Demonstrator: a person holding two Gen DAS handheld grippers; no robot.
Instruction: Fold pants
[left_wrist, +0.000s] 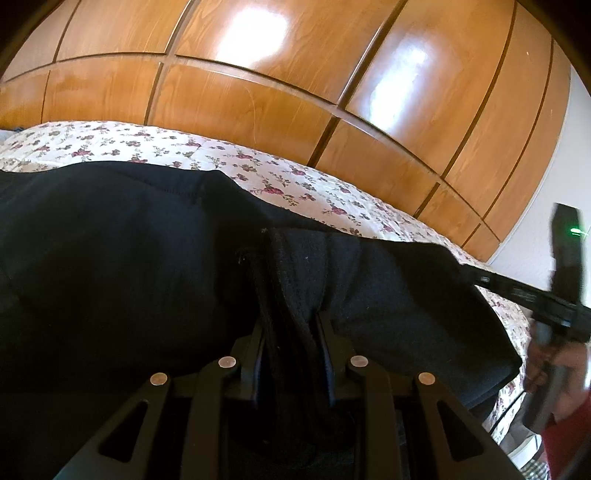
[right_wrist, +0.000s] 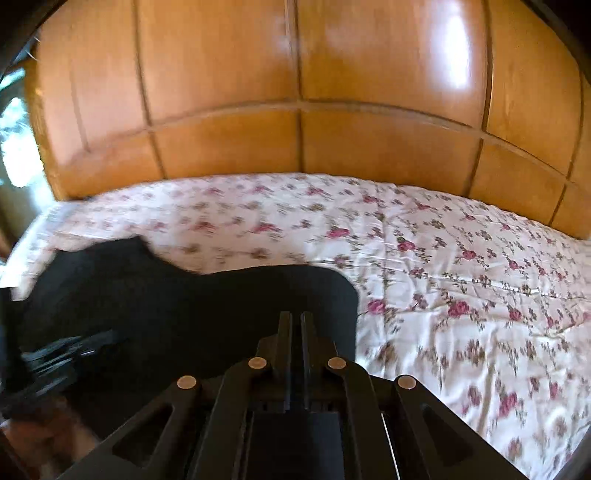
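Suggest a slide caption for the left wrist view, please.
Left gripper clamps a bunched fold of black pants on the floral bedspread.

A thick fold of the black pants (left_wrist: 147, 266) is clamped between the left gripper's (left_wrist: 291, 325) fingers; the pants are spread across the floral bedspread (left_wrist: 332, 199); the right gripper (left_wrist: 480, 278) is seen near the bedspread's right edge.

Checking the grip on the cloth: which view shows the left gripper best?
The left wrist view: the left gripper fills the foreground, a fold of the black pants between its fingers. The right wrist view shows it only as a blur at the left edge.
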